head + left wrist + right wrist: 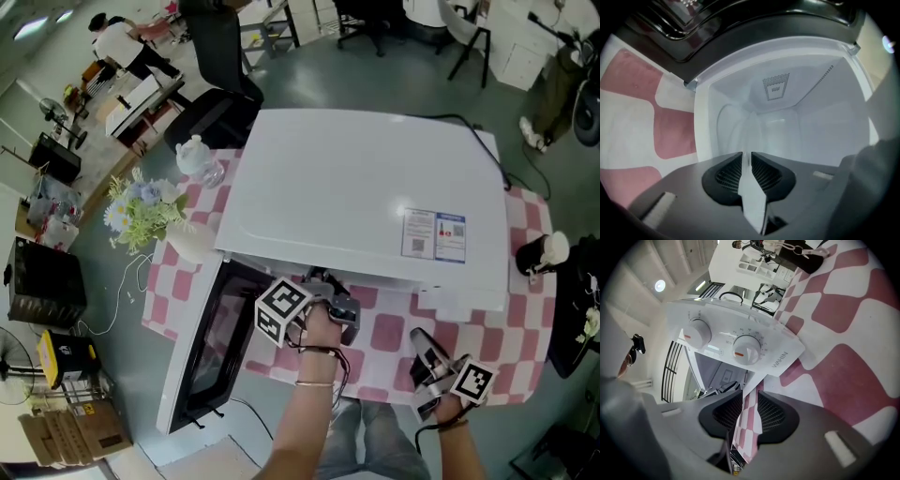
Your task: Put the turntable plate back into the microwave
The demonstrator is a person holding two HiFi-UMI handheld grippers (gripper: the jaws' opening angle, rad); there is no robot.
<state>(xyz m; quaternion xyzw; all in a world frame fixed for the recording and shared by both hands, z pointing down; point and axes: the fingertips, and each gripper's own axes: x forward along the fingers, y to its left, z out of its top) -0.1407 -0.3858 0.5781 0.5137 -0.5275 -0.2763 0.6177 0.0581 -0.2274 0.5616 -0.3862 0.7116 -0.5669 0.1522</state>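
nearest me, my right gripper (751, 392) is hanging over the pink checked tablecloth (389, 333) just in front of the microwave's (356, 197) control panel (740, 343). its jaws are standing slightly apart, with only cloth showing between them.

further in, my left gripper (746, 154) is sitting at the microwave's mouth and pointing into the cavity (811, 126). its jaws are nearly together, leaving a thin slit. the clear turntable plate (733, 126) seems to be running out of that slit toward the microwave's back wall, low over the cavity floor. the glass is faint, so i am going by its curved outline, and i cannot make out whether the pads are pressing on the rim.

so the plate is lying dead ahead of the left gripper, inside the microwave, while the right is well off at the panel side. being round, it is offering no long axis. i judge the coming move is turning on it settling level and centred.

the door (211, 347) is hanging wide open on the microwave's left, and nothing seems to be blocking the cavity. past the microwave's far left corner, flowers (141, 211) and a glass teapot (197, 155) are standing well apart.
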